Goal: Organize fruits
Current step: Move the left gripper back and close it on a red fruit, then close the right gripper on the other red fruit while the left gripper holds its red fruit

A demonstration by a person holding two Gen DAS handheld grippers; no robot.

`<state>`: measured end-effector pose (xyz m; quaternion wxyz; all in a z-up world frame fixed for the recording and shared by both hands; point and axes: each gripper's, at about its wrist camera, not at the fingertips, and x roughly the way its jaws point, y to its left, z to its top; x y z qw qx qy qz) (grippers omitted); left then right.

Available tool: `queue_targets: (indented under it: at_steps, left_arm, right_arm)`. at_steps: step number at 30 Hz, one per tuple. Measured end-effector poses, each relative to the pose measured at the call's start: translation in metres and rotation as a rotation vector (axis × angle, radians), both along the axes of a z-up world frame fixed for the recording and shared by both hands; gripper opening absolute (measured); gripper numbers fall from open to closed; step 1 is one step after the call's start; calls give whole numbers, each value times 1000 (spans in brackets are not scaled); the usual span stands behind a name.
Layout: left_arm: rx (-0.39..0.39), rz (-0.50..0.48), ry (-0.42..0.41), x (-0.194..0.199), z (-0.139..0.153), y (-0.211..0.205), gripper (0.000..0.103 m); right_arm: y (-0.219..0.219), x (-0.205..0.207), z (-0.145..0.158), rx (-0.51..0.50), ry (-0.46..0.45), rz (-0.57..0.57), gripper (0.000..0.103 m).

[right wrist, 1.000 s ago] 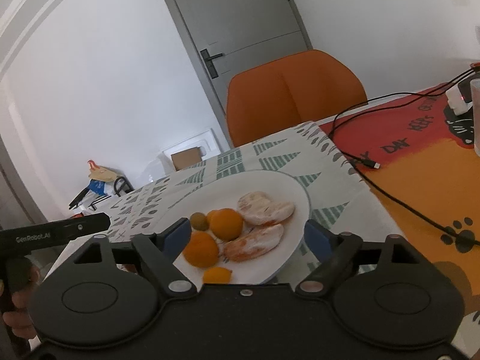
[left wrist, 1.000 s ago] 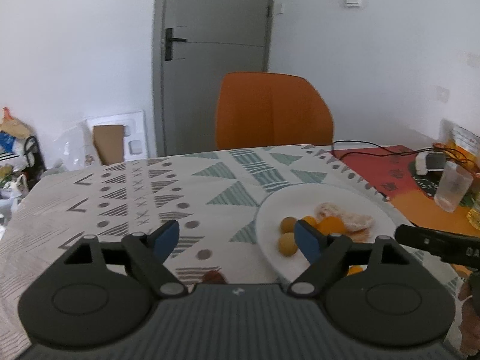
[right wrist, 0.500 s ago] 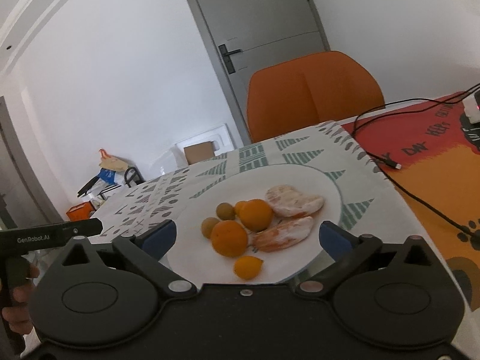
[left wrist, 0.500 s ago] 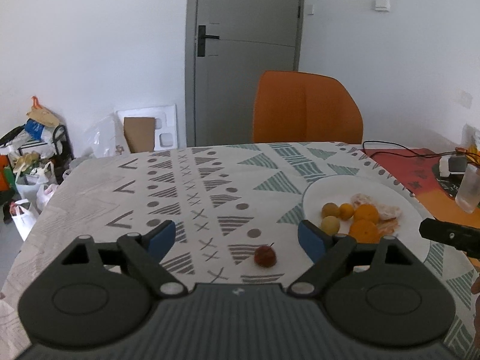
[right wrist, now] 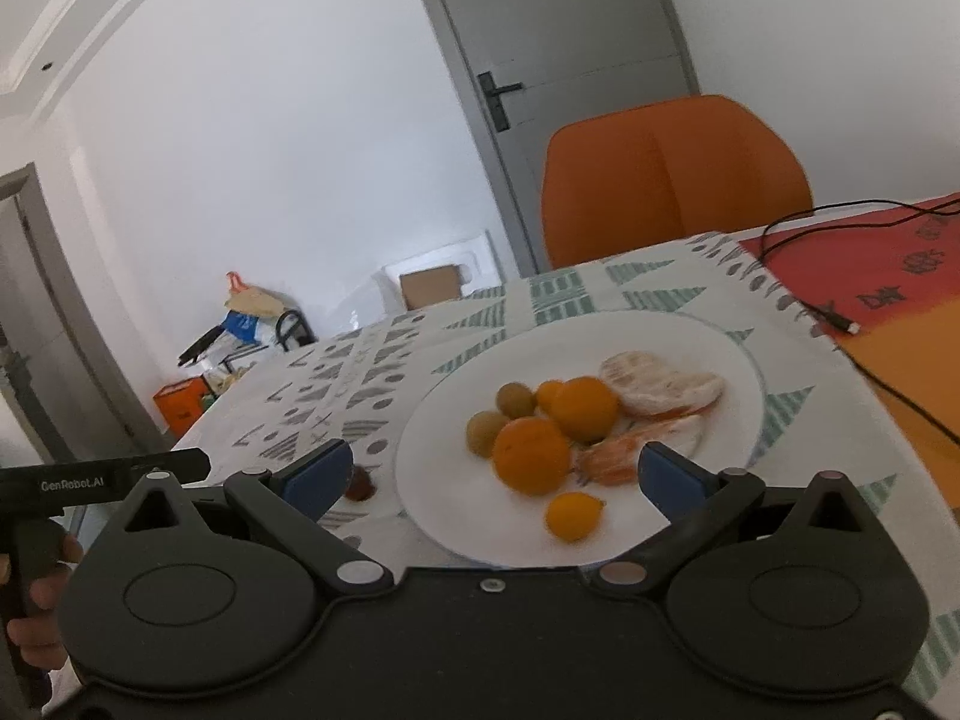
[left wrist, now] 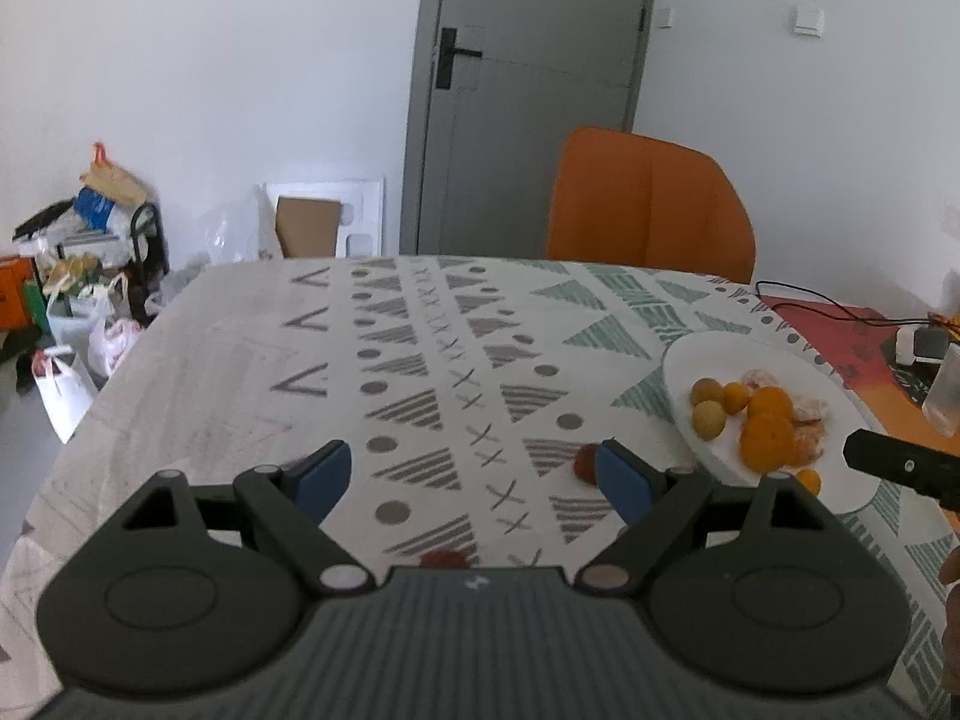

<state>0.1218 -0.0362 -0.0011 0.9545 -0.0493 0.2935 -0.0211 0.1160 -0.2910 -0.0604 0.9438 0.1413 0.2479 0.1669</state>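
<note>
the left gripper (left wrist: 474, 474) has swung further left since half a second ago, so the white plate (left wrist: 708, 354) now sits far to the right in its view and more of the patterned tablecloth (left wrist: 240, 372) shows; its jaws are spread wide with nothing between them, as before. a second small red fruit (left wrist: 443, 559) has come into sight at the near edge of the gripper body, while the first red fruit (left wrist: 587, 463) now lies on the cloth just beside the right blue finger pad (left wrist: 624, 480) and partly hidden by it, near the plate's left rim. the right gripper (right wrist: 495, 474) has moved closer to the plate (right wrist: 432, 450), which fills more of its view than before; its jaws are also wide apart and empty, hanging over the plate's near edge. counted on the plate from the right wrist view: two oranges (right wrist: 531, 455), two small orange kumquats with one near the front (right wrist: 573, 516), two small yellow-green fruits (right wrist: 487, 432), and two peeled citrus pieces (right wrist: 660, 387), the nearer one partly blurred. one red fruit (right wrist: 359, 483) shows off the plate on the cloth, just beside the left finger. one orange chair (right wrist: 672, 174) stands behind the table, one black cable (right wrist: 804, 300) trails across the red mat, and one grey door (left wrist: 528, 90) is at the back.
</note>
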Motion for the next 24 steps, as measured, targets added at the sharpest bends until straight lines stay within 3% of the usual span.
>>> queue_targets:
  at_steps: [14,17,24]
  left_arm:
    - [-3,-28,39,-5,-33,10,81]
    - [9,-24,56,-1,-41,11,71]
    - [-6,-18,75,2,-53,18,22]
  right_arm:
    - [40,3,-5,-27,2,62,103]
    - [41,6,-5,-18,9,54,103]
    - [54,10,-4,-29,8,78,103]
